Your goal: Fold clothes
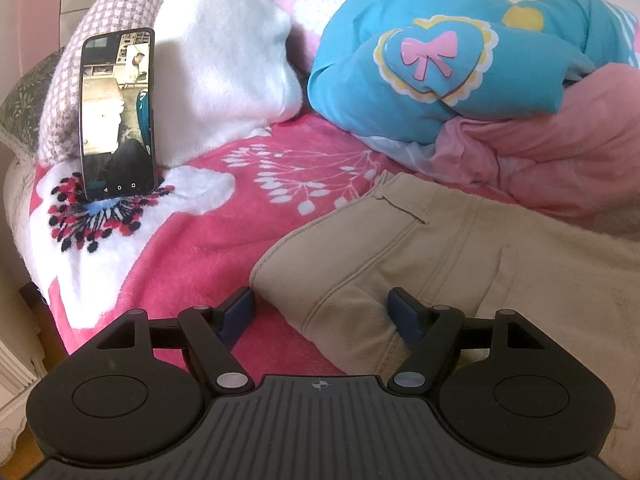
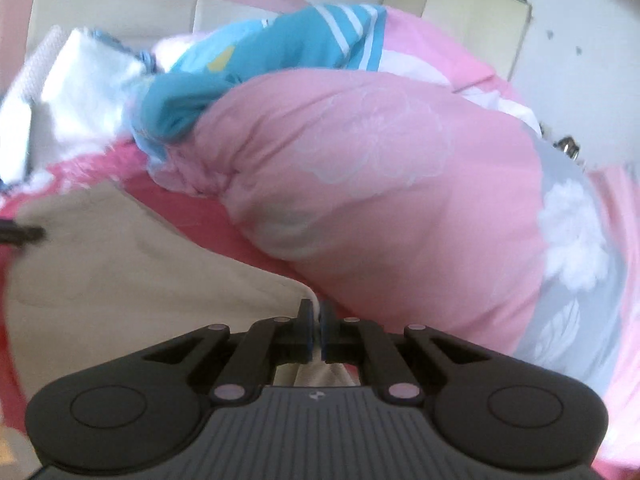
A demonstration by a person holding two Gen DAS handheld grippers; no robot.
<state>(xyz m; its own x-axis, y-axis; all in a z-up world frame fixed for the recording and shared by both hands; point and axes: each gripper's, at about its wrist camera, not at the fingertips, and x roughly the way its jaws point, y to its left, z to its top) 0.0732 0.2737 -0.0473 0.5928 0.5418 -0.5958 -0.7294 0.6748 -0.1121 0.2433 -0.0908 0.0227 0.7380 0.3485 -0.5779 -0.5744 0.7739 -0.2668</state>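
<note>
1. Left wrist view: your left gripper [image 1: 322, 312] stands spread, its fingers straddling the corner of the beige cotton trousers [image 1: 420, 248] on the pink floral fleece blanket [image 1: 208, 224]. Close before lifting.
2. Right wrist view: your right gripper [image 2: 316, 330] pinches the trousers' edge [image 2: 120, 272]. Lift level with the left.

Left wrist view: mounted behind the left gripper [image 1: 322, 310], looking forward and downward along its fingers, close over the bed. The beige trousers [image 1: 400, 256] lie between and beyond the jaws; a phone [image 1: 118, 114] stands far ahead to the left.

Right wrist view: mounted behind the right gripper [image 2: 317, 334], also angled down, very near the fabric and blurred. The pink quilt [image 2: 400, 184] fills the field ahead and right of the jaws.

Shared ground: trousers, pink quilt, blue bedding [image 1: 424, 68], white pillow [image 1: 228, 60].
</note>
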